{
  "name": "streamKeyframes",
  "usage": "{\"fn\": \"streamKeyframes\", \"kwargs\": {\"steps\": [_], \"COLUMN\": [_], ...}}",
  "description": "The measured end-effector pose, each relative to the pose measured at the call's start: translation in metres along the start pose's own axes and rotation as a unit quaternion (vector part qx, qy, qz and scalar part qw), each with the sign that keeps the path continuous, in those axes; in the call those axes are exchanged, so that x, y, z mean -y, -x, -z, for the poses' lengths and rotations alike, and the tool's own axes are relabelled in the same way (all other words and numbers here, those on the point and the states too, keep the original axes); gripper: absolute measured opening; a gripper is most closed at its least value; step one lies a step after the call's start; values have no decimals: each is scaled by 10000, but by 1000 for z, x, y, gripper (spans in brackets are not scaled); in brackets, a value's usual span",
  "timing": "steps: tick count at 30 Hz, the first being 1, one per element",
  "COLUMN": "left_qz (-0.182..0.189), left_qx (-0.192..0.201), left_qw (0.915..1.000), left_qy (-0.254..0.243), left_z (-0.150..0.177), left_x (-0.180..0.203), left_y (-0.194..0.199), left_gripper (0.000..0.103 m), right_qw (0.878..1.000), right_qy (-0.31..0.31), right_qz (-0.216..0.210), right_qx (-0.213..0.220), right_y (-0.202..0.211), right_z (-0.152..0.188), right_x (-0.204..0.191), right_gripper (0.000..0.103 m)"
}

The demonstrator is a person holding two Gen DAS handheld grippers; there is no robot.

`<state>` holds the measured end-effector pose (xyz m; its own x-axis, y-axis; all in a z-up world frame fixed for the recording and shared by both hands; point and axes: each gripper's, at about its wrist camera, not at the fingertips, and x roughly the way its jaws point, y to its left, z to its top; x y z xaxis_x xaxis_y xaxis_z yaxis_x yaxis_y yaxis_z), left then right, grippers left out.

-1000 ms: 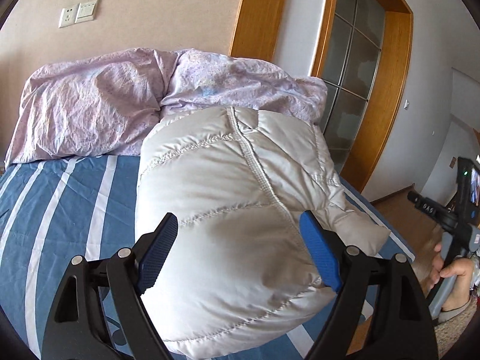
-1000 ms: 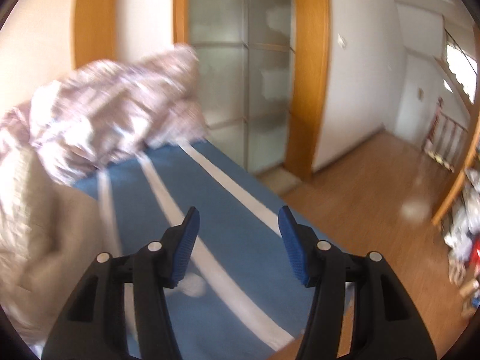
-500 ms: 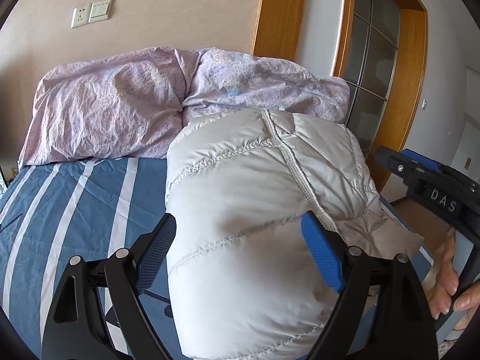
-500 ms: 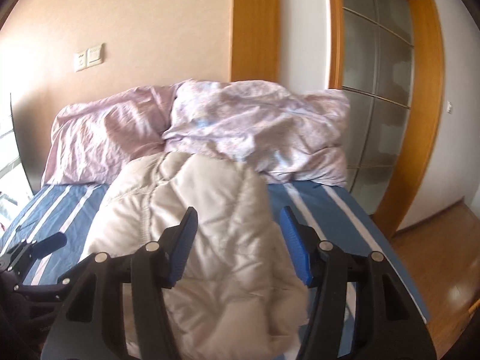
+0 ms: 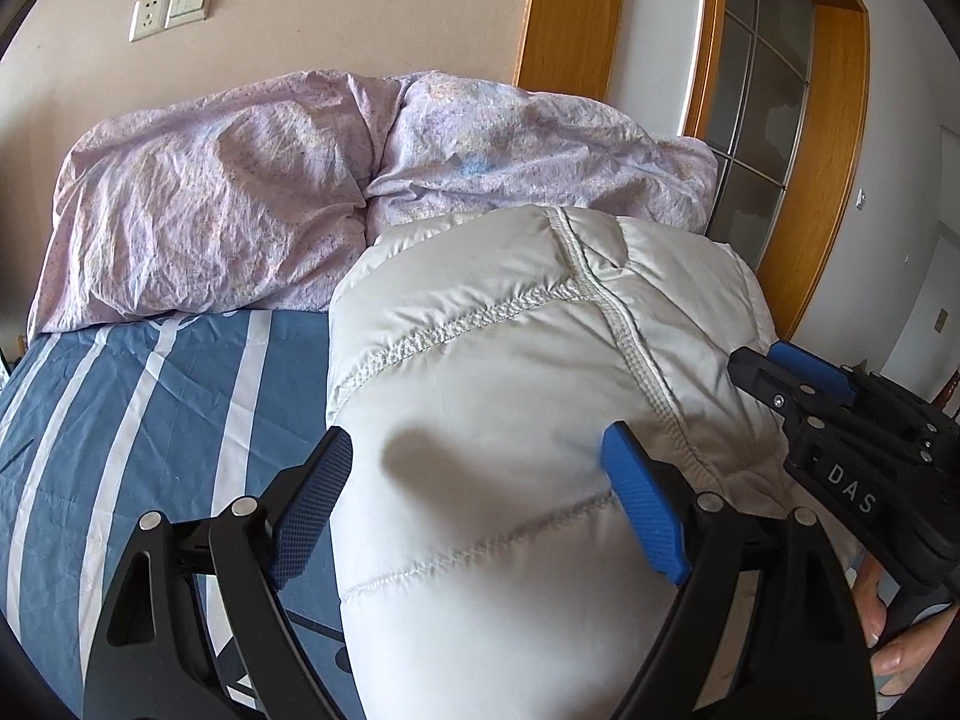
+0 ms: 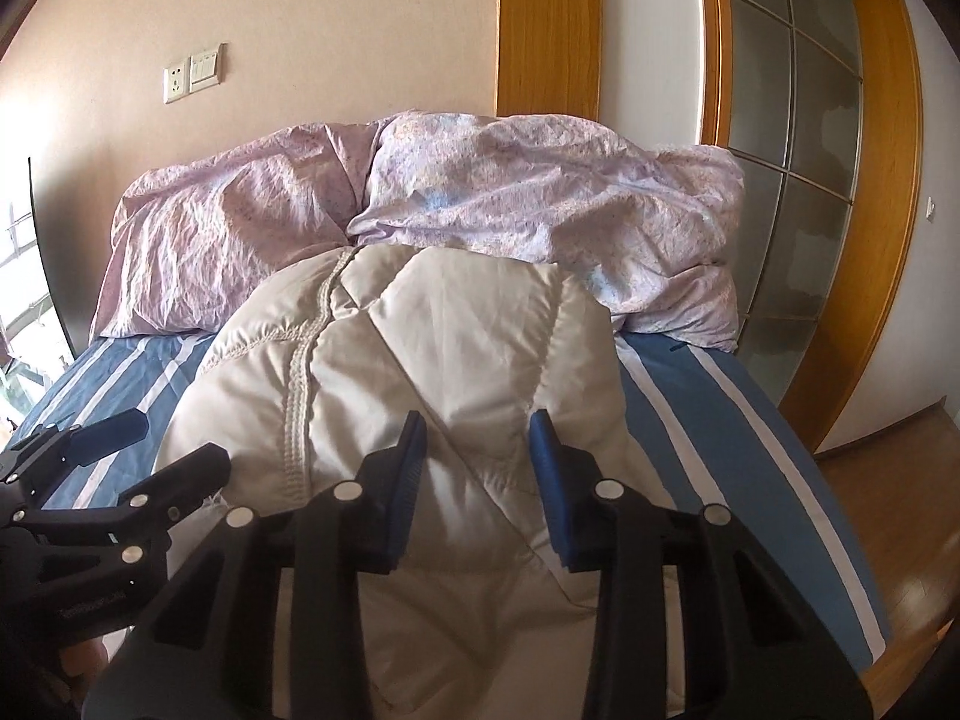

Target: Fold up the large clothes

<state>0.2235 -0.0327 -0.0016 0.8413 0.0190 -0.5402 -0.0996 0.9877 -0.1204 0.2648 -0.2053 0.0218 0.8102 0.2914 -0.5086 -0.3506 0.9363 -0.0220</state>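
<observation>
White down jacket [image 5: 510,420] fills the bed's [image 5: 150,420] right half; the left gripper [image 5: 480,498] gapes wide, while the right gripper [image 6: 477,468], newly swung over it, is closing, pads clear.

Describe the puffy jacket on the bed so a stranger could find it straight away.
Start at the bed with the blue-and-white striped sheet. Against the wall lies a crumpled lilac floral duvet; just in front of it sits the jacket, a rounded heap. Unlike the thin, patterned bedding around it, it is plain off-white, shiny and quilted, with a raised stitched seam running across its top.
</observation>
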Motion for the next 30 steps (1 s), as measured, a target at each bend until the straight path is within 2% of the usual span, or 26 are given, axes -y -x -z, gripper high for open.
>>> {"fn": "streamKeyframes", "kwargs": {"steps": [7, 13, 21, 30], "left_qz": [-2, -22, -114, -96], "left_qx": [-16, -104, -196, -335], "left_qw": [10000, 9999, 9997, 9992], "left_qy": [10, -20, 12, 195], "left_z": [-10, -11, -10, -6], "left_x": [-2, -1, 2, -2], "left_y": [-12, -35, -59, -83], "left_gripper": [86, 89, 94, 101], "right_qw": [9999, 9991, 9953, 9916], "right_qy": [-43, -59, -250, -390], "right_qz": [-72, 14, -279, -521], "right_qx": [123, -422, -892, -1116], "right_y": [-10, -56, -99, -129], "right_z": [-12, -9, -1, 9], "right_x": [-1, 4, 19, 26], "right_gripper": [37, 35, 35, 35]}}
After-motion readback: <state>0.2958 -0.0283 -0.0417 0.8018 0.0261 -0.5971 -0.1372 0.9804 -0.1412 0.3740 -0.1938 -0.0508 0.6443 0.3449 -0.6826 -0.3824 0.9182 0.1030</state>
